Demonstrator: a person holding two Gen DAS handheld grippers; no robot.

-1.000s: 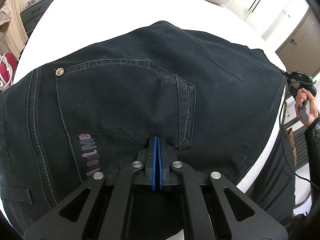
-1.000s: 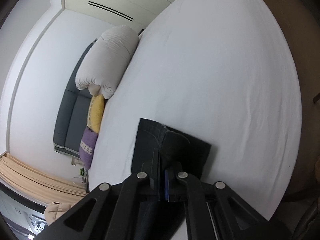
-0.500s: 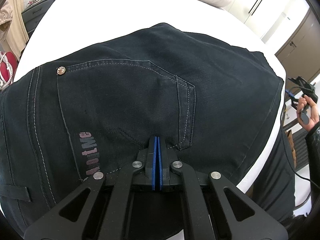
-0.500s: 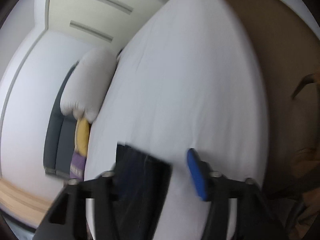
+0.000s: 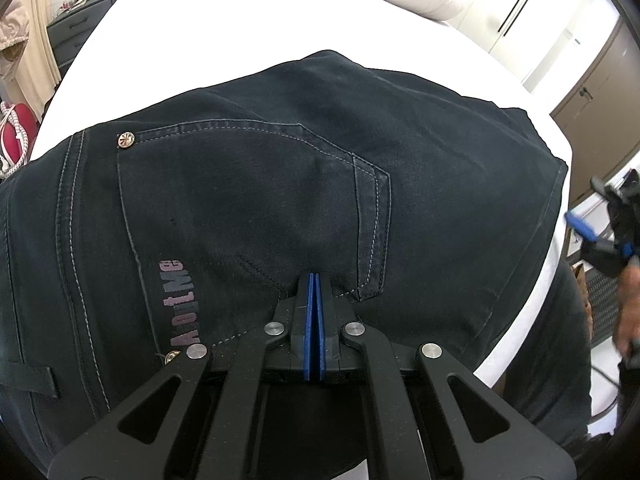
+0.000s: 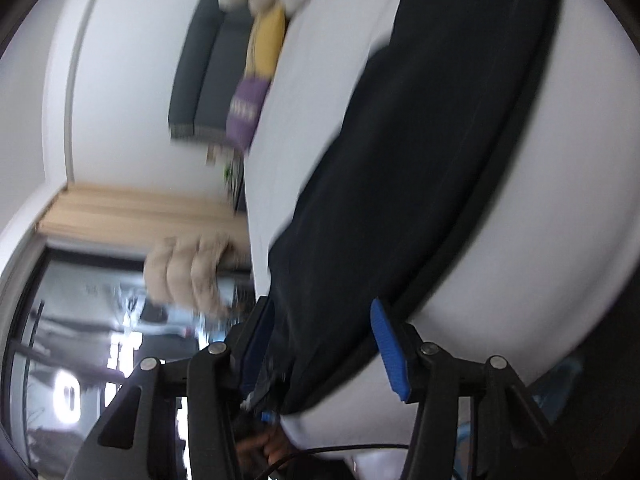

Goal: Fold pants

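Left wrist view: left gripper (image 5: 315, 280) is pinching the black pants (image 5: 280, 184) on the bed (image 5: 240, 20). Right gripper (image 6: 320, 344) is gaping wide, holding nothing.

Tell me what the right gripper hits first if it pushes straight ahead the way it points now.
Probably the black pants. The right gripper has its jaws open, and the dark fabric lying on the white bed fills the gap ahead. The view is blurred, so depth is uncertain.

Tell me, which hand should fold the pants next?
Probably the right. The right gripper is open and free beside the pants. The left gripper is shut against the pants, seemingly pinning them to the bed.
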